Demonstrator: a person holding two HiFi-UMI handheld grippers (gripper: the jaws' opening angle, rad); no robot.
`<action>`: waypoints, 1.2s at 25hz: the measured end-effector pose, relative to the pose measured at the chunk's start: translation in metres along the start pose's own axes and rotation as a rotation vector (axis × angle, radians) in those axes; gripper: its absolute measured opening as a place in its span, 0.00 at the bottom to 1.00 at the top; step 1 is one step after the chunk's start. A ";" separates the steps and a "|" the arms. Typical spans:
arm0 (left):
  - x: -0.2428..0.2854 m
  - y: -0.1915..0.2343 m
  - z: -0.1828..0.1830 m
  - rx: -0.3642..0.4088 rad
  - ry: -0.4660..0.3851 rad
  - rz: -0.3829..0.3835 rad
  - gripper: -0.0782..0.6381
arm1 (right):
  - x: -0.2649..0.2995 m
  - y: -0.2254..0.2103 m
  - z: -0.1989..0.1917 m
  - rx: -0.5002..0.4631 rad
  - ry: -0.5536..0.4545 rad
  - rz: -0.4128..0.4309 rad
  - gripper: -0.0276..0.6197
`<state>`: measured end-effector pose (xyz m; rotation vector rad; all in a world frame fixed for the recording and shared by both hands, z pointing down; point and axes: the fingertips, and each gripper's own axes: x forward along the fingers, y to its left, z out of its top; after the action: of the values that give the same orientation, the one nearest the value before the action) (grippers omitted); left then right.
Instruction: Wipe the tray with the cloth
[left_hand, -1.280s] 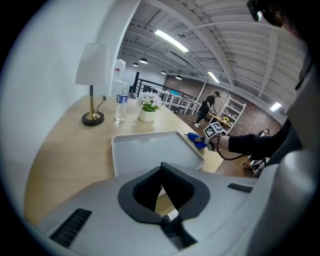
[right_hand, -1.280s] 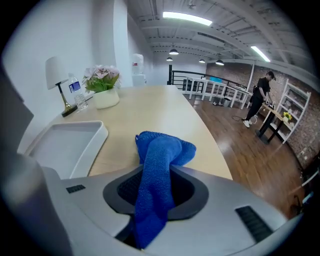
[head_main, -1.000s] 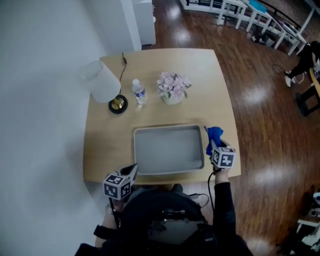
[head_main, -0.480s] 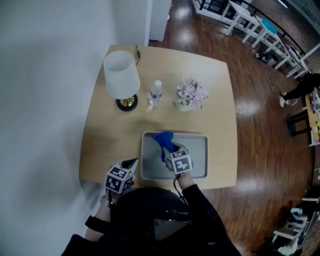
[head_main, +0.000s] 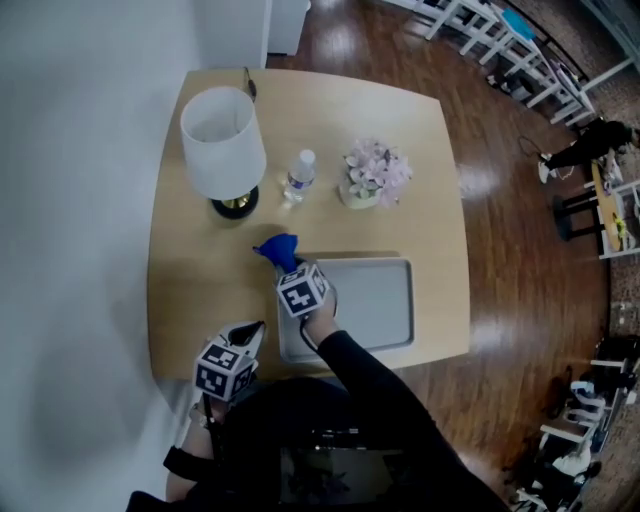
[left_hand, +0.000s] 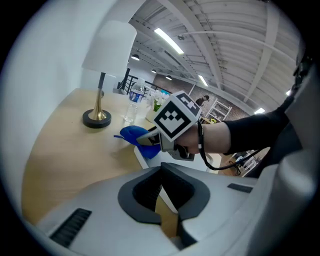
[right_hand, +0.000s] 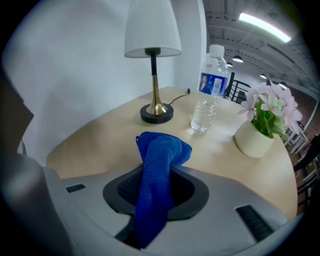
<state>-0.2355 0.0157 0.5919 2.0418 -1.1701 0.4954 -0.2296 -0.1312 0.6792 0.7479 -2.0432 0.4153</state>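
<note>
Head view puts the right gripper (head_main: 288, 268) at the far left corner of the shallow grey metal tray (head_main: 375, 300) on the light wooden desk (head_main: 190, 290), its jaws clamped on a bunched blue microfibre cloth (head_main: 277, 249). At the desk's near edge, the left gripper (head_main: 248, 338) hangs with jaws together, empty.

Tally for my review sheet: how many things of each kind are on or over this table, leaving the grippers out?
Lamp: 1
Water bottle: 1
Pot of flowers: 1
Tray: 1
Blue cloth, clamped in the right gripper: 1
Total: 5
</note>
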 end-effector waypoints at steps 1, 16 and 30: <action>-0.001 0.002 0.002 -0.005 -0.005 0.010 0.11 | 0.002 0.002 -0.001 -0.018 0.007 0.011 0.21; 0.046 -0.052 0.029 0.016 0.039 0.092 0.11 | -0.029 -0.102 -0.049 -0.005 0.051 -0.010 0.21; 0.077 -0.110 0.039 0.099 0.080 0.063 0.11 | -0.078 -0.253 -0.125 0.215 0.090 -0.133 0.21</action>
<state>-0.1028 -0.0216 0.5710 2.0542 -1.1856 0.6715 0.0468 -0.2284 0.6835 0.9718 -1.8713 0.5874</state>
